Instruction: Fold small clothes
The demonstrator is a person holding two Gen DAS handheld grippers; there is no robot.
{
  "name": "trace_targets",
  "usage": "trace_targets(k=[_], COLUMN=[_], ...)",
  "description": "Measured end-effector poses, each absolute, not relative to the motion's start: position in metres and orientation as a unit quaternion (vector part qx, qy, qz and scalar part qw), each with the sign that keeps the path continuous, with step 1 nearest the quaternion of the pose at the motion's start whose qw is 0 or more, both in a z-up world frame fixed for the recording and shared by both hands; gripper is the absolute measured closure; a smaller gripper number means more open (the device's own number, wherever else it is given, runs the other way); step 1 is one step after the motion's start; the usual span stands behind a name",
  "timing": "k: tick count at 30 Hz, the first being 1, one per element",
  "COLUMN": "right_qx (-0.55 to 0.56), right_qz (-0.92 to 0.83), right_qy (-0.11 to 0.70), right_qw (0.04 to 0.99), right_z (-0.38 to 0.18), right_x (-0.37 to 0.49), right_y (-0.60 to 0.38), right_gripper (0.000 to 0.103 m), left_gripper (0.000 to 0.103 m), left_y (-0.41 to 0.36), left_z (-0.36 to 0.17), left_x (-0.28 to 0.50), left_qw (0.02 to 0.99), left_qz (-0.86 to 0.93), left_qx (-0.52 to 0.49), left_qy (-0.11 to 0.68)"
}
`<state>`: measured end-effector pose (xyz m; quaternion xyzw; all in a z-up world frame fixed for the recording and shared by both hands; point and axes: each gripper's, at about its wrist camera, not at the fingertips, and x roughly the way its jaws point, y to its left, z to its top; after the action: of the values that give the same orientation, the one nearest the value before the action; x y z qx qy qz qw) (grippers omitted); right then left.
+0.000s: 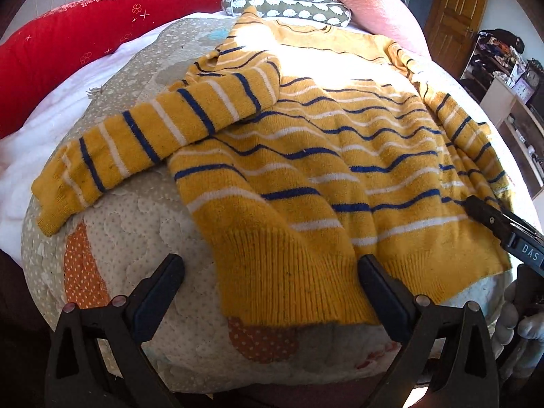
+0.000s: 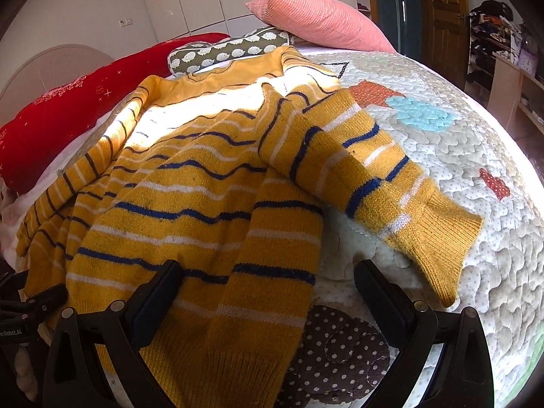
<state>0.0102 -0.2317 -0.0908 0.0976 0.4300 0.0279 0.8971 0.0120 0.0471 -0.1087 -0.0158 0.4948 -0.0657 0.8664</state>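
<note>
Lying flat on the quilted bed, the yellow striped sweater fills the left wrist view; the left gripper is spread wide over its hem, grasping nothing. The right gripper enters at the edge, largely cut off. Sunlight washes out the collar. Right wrist view: the right gripper is released above the sweater's hem corner; one sleeve lies beside it.

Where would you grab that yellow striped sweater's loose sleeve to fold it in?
Probably at the ribbed cuff of the sleeve, coming from the outer side with the right gripper. The cuff lies flat on the quilt, clear of the sweater body, a thick free edge the open jaws can pinch.
</note>
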Motion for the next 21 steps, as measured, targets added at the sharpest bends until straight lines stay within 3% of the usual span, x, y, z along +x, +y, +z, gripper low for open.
trace_targets(k=[1,2,3,8,17,19,20,21], right_qx=[0.117,0.138,0.151,0.177,0.259,0.247,0.257,0.276], right_qz=[0.033,0.039,0.038,-0.022,-0.005,0.006,0.025,0.040], right_qy=[0.429,0.422,0.411,0.377,0.410,0.417,0.429,0.434], right_qw=[0.895,0.895,0.898,0.909,0.875,0.875,0.866,0.857], right_z=[-0.083,-0.075,-0.065,-0.040,-0.078,-0.082,-0.084,-0.082], right_x=[0.007,0.001,-0.004,-0.021,0.002,0.011,0.017,0.022], right_y=[-0.240,-0.251,-0.262,-0.327,-0.366,-0.355,-0.354,-0.357], right_gripper=[0.009,0.021,0.023,0.025,0.026,0.041,0.081,0.095], left_gripper=[0.005,0.005,0.005,0.005,0.005,0.005,0.005,0.005], left_y=[0.050,0.052,0.053,0.060,0.063,0.060,0.060,0.060], left_z=[-0.102,-0.094,-0.085,-0.050,-0.049,-0.049,-0.048,-0.046], left_x=[0.009,0.005,0.001,-0.009,-0.002,-0.002,-0.002,-0.002], left_qw=[0.867,0.871,0.878,0.905,0.900,0.901,0.902,0.903], left_qz=[-0.073,-0.077,-0.077,-0.070,-0.070,-0.069,-0.068,-0.068], left_qx=[-0.023,-0.024,-0.022,-0.012,-0.024,-0.020,-0.018,-0.016], left_qy=[0.492,0.484,0.472,0.419,0.429,0.428,0.427,0.424])
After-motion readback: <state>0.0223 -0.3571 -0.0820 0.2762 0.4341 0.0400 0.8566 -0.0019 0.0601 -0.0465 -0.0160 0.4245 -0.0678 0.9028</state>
